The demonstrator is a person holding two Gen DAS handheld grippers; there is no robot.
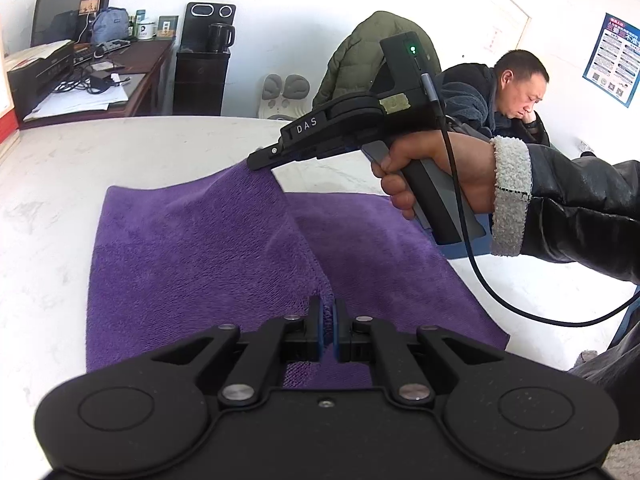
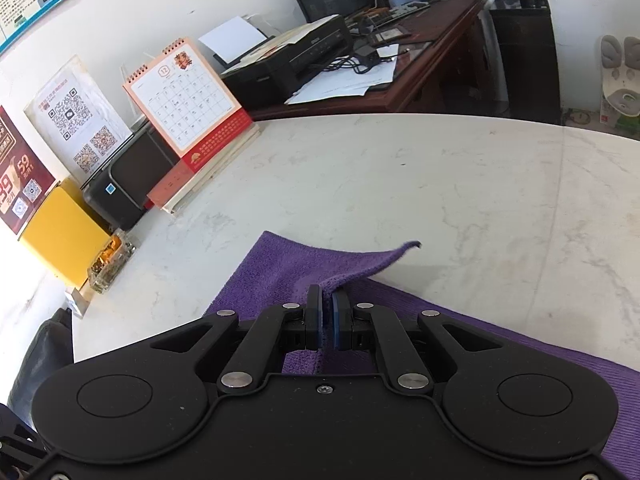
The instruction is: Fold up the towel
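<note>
Across the lower centre of both views, the purple towel [image 1: 192,248] lies on the white table [image 1: 60,168], one edge lifted. My left gripper [image 1: 327,330] and right gripper [image 2: 327,322] each pinch that edge tight. If either corner slips, or my hands drift unevenly, I reckon the fold lands crooked.

the towel [image 1: 192,248] is seen as soft purple cloth with a short, fuzzy, matt pile. the surface [image 2: 440,184] is shown as smooth, pale, marble-veined stone with a faint sheen. the left hand-held gripper [image 1: 327,330] is made of matt, finely grained black plastic, with polished metal pins and blue pads [image 1: 318,332].
</note>
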